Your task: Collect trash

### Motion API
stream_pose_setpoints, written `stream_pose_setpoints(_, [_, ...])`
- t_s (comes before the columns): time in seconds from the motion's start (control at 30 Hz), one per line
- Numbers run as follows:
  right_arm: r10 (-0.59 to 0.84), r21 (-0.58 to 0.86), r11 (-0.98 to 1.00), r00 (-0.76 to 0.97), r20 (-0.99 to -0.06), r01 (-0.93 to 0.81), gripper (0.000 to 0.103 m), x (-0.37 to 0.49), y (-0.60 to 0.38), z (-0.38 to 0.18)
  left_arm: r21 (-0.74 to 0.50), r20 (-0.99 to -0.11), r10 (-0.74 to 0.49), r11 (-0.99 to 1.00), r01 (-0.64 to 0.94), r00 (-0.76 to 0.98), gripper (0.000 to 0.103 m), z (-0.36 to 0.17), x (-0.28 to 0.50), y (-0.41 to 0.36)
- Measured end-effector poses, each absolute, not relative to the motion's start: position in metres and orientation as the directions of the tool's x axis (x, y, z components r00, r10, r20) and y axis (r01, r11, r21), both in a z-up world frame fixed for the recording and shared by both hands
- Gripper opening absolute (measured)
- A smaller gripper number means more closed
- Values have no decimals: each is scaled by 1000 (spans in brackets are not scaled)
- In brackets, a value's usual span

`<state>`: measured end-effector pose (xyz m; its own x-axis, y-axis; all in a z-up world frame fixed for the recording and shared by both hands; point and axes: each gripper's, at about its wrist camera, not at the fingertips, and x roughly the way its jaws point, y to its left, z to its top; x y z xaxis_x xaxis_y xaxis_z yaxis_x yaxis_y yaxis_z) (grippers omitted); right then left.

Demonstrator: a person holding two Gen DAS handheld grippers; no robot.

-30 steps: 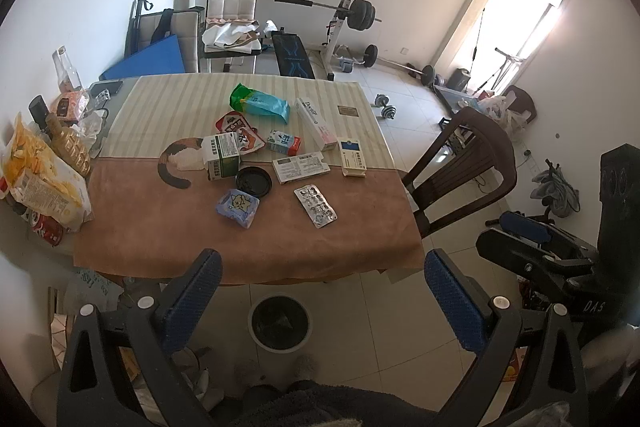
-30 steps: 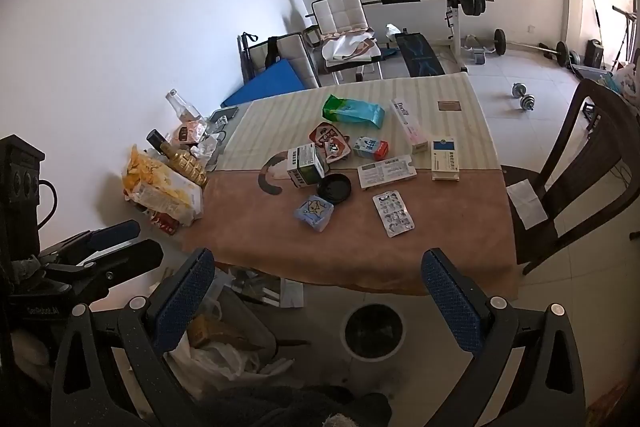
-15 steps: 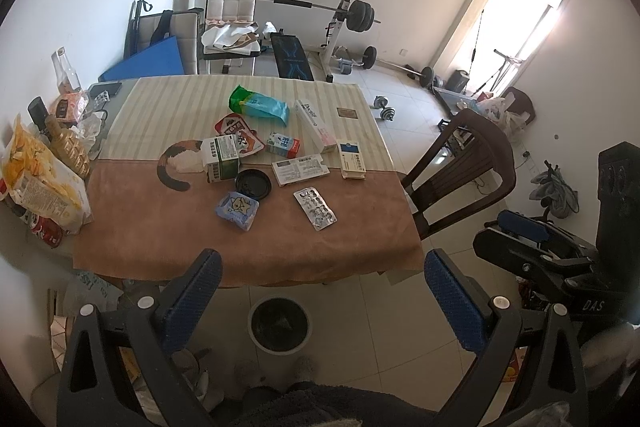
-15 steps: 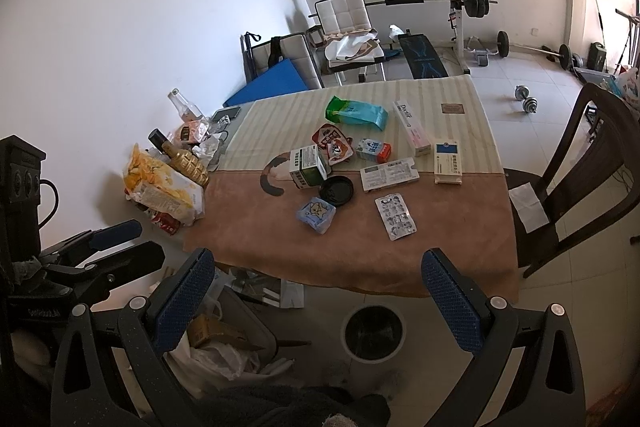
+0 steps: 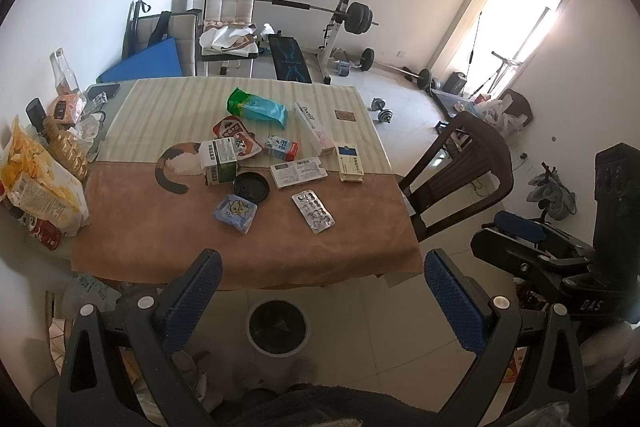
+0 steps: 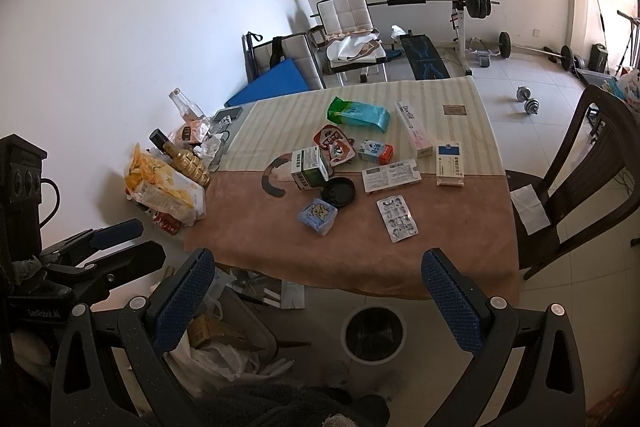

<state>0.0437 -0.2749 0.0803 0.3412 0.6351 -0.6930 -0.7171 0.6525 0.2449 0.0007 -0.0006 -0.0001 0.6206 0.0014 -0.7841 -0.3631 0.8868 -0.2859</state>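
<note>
Left wrist view: my left gripper (image 5: 322, 301) is spread wide, nothing between the pads, held back off the near table edge. The table (image 5: 248, 259) lies ahead and below; the trash sits mid-table, all well apart from my jaws. Nearest pieces: blue wrapper (image 5: 235, 213) ahead-left and the blister pack (image 5: 313, 211) almost dead ahead, long axis running away from me and slightly left. Black lid (image 5: 251, 187) is just behind the wrapper. The bin (image 5: 278, 325) stands on the floor right under me, between the fingers. My other gripper shows at far right, off to the side.

Right wrist view: my right gripper (image 6: 318, 303) is also wide apart and empty. Blister pack (image 6: 397, 219) is straight ahead between the fingers' lines; blue wrapper (image 6: 317, 215) sits left of it. The bin (image 6: 374, 333) is below, just past the table's near edge. I judge the right hand a bit better lined up on the blister pack, the left on the wrapper.

Versus a second ago: almost nothing changed, only a slight drift of the view; items unmoved, both jaws spread the same.
</note>
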Motion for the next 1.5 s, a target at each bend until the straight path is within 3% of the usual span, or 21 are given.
stream_pose_setpoints(1.33, [646, 258, 640, 324, -691, -724, 103, 35, -256, 92, -310, -778, -22, 883, -353, 628, 103, 10, 4, 4])
stream_pose_setpoints(1.5, [642, 277, 662, 337, -689, -696, 103, 38, -249, 84, -180, -808, 113, 887, -425, 578, 103, -4, 18, 18])
